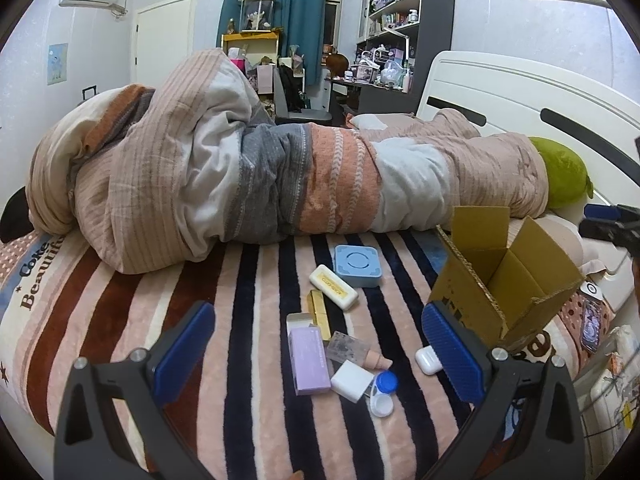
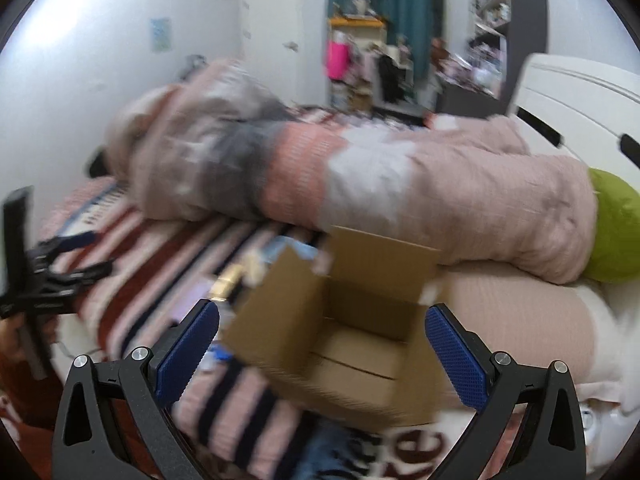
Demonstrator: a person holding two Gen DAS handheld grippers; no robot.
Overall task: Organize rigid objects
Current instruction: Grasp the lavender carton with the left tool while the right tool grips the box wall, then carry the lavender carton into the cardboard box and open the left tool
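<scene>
Small rigid items lie on the striped blanket: a blue square case, a white bar, a gold stick, a purple box, a clear bottle, a white block, a contact-lens case and a white earbud case. An open cardboard box stands to their right. My left gripper is open above the items, holding nothing. In the blurred right wrist view my right gripper is open over the cardboard box, which looks empty.
A rolled quilt lies across the bed behind the items. A green plush and white headboard are at the right. A phone lies right of the box. The other gripper shows at the left edge.
</scene>
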